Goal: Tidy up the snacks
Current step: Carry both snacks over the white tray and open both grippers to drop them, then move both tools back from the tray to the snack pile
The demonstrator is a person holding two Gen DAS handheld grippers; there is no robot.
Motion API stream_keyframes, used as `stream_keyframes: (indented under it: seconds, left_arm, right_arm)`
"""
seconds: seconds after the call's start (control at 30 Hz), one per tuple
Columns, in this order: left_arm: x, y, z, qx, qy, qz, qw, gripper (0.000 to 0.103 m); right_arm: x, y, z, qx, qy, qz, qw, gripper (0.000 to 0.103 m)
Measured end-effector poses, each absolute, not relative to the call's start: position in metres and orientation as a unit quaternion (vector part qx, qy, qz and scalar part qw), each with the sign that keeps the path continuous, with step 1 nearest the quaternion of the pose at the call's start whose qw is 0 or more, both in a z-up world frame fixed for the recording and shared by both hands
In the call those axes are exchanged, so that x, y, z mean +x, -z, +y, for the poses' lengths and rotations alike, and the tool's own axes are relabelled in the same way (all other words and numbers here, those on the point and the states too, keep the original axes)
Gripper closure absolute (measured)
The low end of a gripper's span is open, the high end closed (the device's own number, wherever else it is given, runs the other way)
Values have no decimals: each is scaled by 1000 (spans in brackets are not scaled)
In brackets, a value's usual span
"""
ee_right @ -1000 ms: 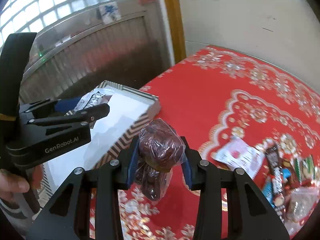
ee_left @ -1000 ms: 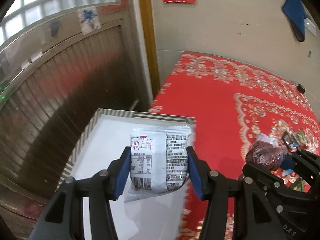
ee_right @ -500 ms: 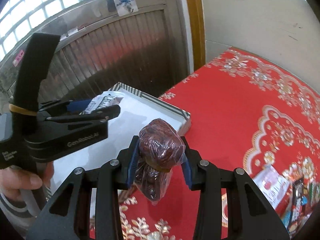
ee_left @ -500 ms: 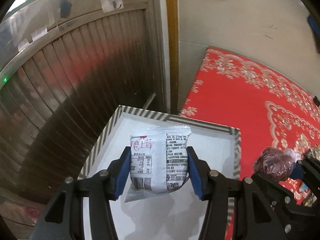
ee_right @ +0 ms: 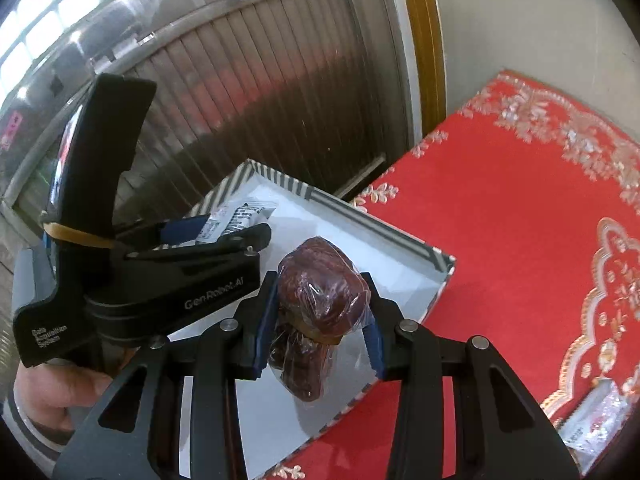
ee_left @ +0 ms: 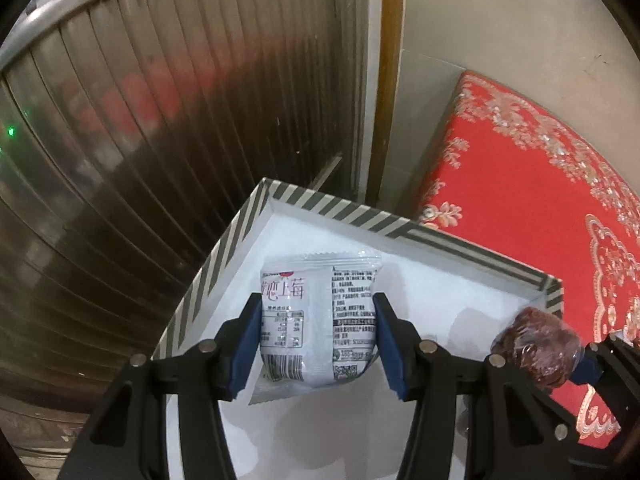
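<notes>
My left gripper is shut on a white snack packet with printed text, held above the white floor of a striped-rim box. My right gripper is shut on a clear-wrapped bundle of dark red dates, held over the same box near its right side. The dates and right gripper also show at the right of the left wrist view. The left gripper with its packet shows at the left of the right wrist view.
The box sits at the corner of a table covered with a red patterned cloth. A ribbed metal door stands behind the box. Another white packet lies on the cloth at lower right.
Both grippers have moved left over the box with their snacks still held. The box now fills the lower middle of both views.
</notes>
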State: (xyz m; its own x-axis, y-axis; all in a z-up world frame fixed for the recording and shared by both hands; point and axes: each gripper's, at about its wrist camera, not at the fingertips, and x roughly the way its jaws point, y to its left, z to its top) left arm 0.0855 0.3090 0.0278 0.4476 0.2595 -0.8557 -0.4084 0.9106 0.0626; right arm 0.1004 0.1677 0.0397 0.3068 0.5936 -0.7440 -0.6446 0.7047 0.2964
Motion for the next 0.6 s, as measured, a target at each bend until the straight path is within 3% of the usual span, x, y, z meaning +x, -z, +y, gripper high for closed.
stream_keyframes:
  seconds: [0.2,0.27,0.33,0.4,0.6]
  left_arm:
    - [93,-19,311,-70,-200,498,841,45]
    - [94,-19,312,-73,-202,503,837,39]
    - [92,-21,313,-71,-204,502,837,26]
    - [90,-24,312,-67,-207,496,841,22]
    - [72,-44,297,-49,-203,473,856,16]
  right_arm:
    - [101,-31,172,-32,-379,454,806,64]
    - [102,-33,171,-31,-372,459,806,64]
    - [105,-34,167,-19,-371,461,806,61]
    - [103,-39,160,-8,-369,451,813,56]
    - [87,-63,135,2,-369,419,829,56]
